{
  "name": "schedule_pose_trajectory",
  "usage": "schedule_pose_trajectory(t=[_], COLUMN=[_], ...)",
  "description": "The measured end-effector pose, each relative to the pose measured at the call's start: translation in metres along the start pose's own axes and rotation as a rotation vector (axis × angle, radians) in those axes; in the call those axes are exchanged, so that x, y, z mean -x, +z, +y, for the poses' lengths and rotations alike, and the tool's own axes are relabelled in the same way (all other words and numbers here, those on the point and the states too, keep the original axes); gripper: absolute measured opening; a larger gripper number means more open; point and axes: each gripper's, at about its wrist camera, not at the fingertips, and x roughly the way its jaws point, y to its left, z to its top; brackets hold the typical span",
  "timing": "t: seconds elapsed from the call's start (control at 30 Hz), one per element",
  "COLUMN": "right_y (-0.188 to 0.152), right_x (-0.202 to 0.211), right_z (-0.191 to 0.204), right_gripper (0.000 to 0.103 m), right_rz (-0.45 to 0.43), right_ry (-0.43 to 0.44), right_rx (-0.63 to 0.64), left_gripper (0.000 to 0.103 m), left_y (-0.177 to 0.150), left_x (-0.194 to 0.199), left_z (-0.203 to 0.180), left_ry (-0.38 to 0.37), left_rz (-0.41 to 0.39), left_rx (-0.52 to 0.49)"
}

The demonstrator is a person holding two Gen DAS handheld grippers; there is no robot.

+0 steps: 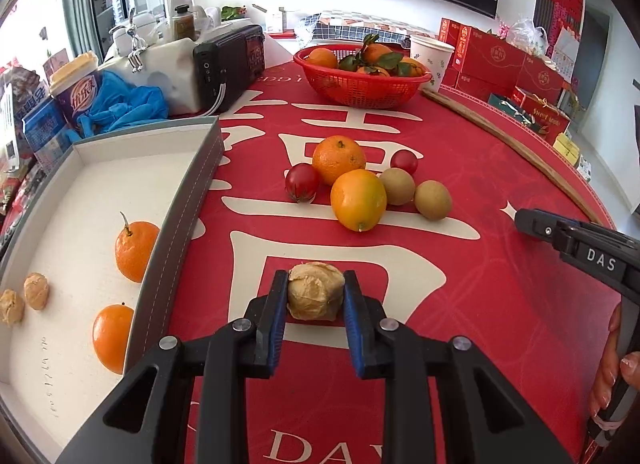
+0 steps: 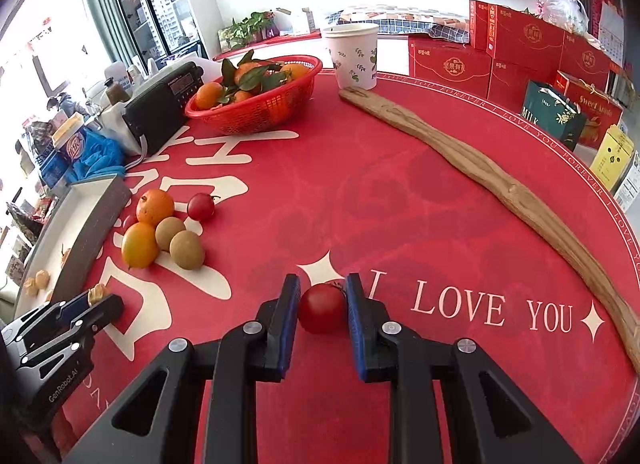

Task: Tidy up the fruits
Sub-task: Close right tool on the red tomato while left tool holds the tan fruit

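Observation:
My left gripper (image 1: 316,296) is shut on a tan husked fruit (image 1: 316,291), low over the red tablecloth, right of the grey-walled tray (image 1: 200,192). The tray holds two oranges (image 1: 136,246) and two more husked fruits (image 1: 36,291). A pile lies ahead: two oranges (image 1: 358,200), two kiwis (image 1: 433,200) and two tomatoes (image 1: 302,183). My right gripper (image 2: 323,306) is shut on a red tomato (image 2: 321,308), resting at the cloth. The left gripper also shows in the right wrist view (image 2: 96,298).
A red basket of tangerines (image 1: 360,84) stands at the back with a paper cup (image 1: 431,60) beside it. A black radio (image 1: 230,68) and clutter sit behind the tray. A long wooden stick (image 2: 500,188) lies along the right edge. Red gift boxes (image 2: 520,48) stand beyond.

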Motion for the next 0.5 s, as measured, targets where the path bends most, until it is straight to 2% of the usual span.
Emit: schedule_pose_trajectory(t=[0.5], right_y=[-0.0024], right_x=[0.0044], right_z=[0.0056], right_gripper=[0.025], right_rz=[-0.016], right_ry=[0.011], right_rx=[0.012], left_gripper=[0.029], left_y=[-0.0002], left_x=[0.0002], left_z=[-0.0007], left_ry=[-0.002], left_rz=[-0.001], left_rx=[0.0])
